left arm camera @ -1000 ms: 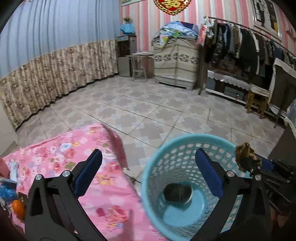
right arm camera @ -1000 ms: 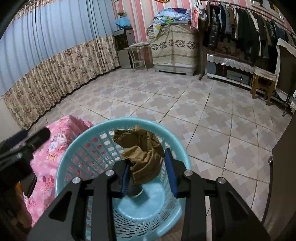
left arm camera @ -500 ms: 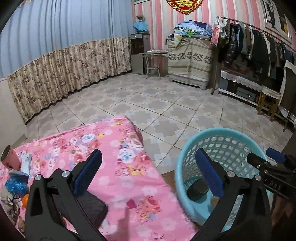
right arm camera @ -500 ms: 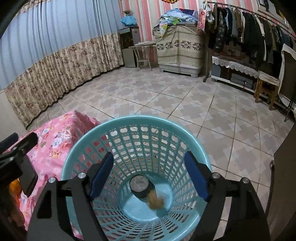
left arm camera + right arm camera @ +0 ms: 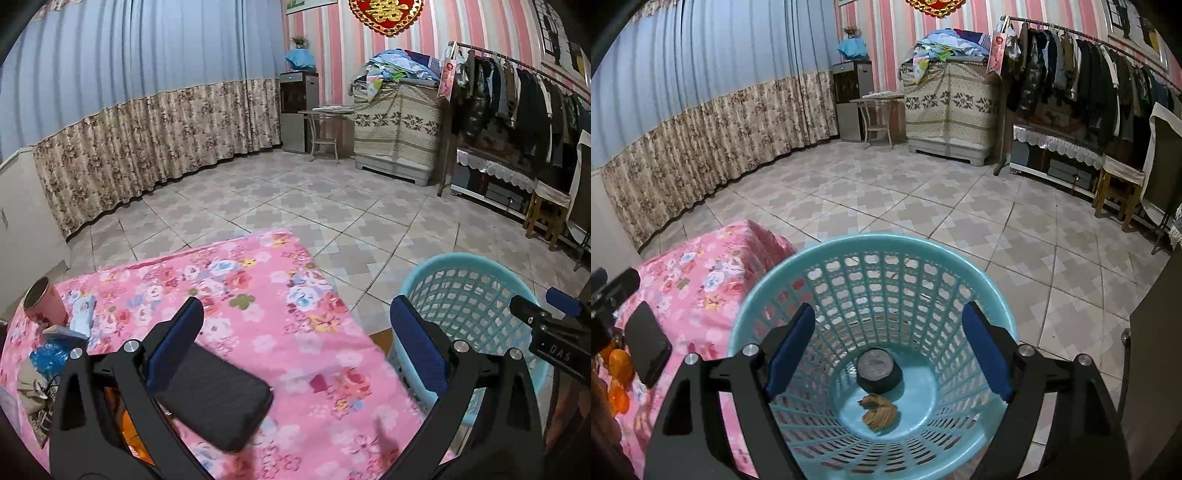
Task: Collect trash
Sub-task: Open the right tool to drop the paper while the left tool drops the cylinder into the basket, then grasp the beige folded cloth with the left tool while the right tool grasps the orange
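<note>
My right gripper hangs over the turquoise mesh basket, its jaws opening with nothing between them. On the basket's floor lie a crumpled brown scrap and a dark round lid-like object. My left gripper is open and empty above the pink floral tablecloth. At the table's left end sit a pink can, a blue wrapper and a pale crumpled scrap. The basket stands on the floor right of the table.
A black phone lies on the cloth just under the left finger. Orange fruits sit by the phone. Tiled floor stretches ahead to curtains, a covered cabinet and a clothes rack.
The right gripper opened and the brown scrap fell from it to the basket's floor. The left gripper swung left from the basket to over the pink table.
</note>
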The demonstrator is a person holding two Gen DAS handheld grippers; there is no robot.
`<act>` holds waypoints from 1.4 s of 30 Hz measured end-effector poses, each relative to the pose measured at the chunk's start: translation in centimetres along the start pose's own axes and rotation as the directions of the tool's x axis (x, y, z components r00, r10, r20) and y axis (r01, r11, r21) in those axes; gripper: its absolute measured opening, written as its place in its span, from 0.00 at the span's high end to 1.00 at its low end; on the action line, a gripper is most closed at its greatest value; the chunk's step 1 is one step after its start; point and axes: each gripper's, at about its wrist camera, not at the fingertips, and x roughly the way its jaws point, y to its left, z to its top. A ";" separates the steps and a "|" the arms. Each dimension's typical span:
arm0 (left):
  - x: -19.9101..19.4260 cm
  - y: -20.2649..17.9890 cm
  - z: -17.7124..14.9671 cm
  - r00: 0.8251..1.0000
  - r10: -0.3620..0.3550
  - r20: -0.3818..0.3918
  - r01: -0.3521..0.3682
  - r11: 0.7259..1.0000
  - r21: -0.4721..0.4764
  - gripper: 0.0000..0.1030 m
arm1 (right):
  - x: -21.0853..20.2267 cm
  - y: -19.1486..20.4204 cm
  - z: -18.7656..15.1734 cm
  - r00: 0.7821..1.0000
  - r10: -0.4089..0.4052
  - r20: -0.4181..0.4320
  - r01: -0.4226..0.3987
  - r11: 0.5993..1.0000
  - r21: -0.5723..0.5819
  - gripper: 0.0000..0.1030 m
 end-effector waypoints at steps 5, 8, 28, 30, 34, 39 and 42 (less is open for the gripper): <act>-1.9 2.2 -0.6 1.000 0.001 0.015 -0.001 0.999 -0.041 0.05 | -1.9 1.7 -0.3 1.000 0.010 0.017 -0.010 1.000 -0.029 0.18; -4.1 3.9 -1.2 0.998 0.022 0.059 -0.019 0.999 -0.044 0.05 | -4.1 3.4 -0.5 0.997 0.045 0.066 -0.041 0.997 -0.058 0.11; -10.4 25.2 -8.8 0.945 0.323 -0.046 -0.326 0.935 -0.140 0.05 | -7.0 18.4 -4.5 0.976 0.211 0.060 -0.182 0.930 -0.319 0.10; -9.6 27.0 -9.6 0.936 0.348 -0.062 -0.353 0.927 -0.127 0.05 | -6.7 19.1 -4.4 0.972 0.230 0.044 -0.207 0.931 -0.302 0.10; -7.0 30.6 -11.4 0.931 0.334 -0.149 -0.357 0.919 -0.167 0.05 | -5.8 20.5 -4.5 0.967 0.255 0.006 -0.244 0.930 -0.275 0.10; -4.9 33.1 -12.5 0.942 0.271 -0.201 -0.310 0.929 -0.203 0.06 | -4.4 23.0 -5.1 0.969 0.247 -0.028 -0.243 0.919 -0.310 0.10; -4.1 33.9 -12.7 0.947 0.241 -0.214 -0.286 0.934 -0.215 0.07 | -3.7 24.2 -5.2 0.969 0.243 -0.037 -0.241 0.911 -0.336 0.10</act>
